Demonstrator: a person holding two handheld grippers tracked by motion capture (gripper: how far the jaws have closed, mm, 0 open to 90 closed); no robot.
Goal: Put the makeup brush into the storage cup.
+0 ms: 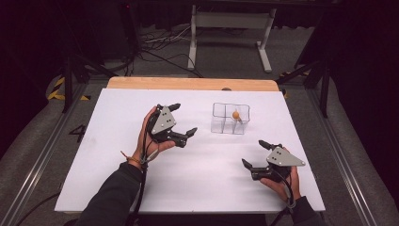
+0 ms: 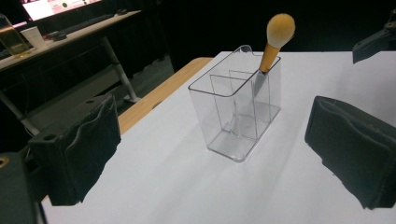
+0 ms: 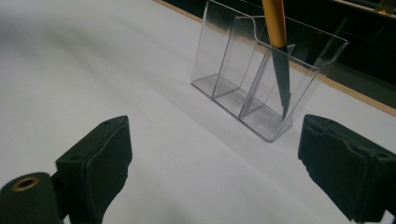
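A clear plastic organizer [image 1: 229, 118] with three compartments stands on the white table [image 1: 188, 155], right of centre. A makeup brush [image 1: 236, 116] with an orange handle and fluffy yellow head [image 2: 280, 29] stands upright in its right-end compartment; the dark tip [image 3: 281, 79] rests on the bottom. My left gripper [image 1: 183, 120] is open, left of the organizer [image 2: 238, 114], holding nothing. My right gripper [image 1: 254, 151] is open near the front right of the table, with the organizer [image 3: 261, 70] ahead of it and nothing between its jaws.
A wooden strip [image 1: 188, 84] runs along the table's far edge. Beyond it stand a white table frame [image 1: 230, 28] and cables on the floor. A side desk [image 2: 60, 37] with a cup and monitor shows in the left gripper view.
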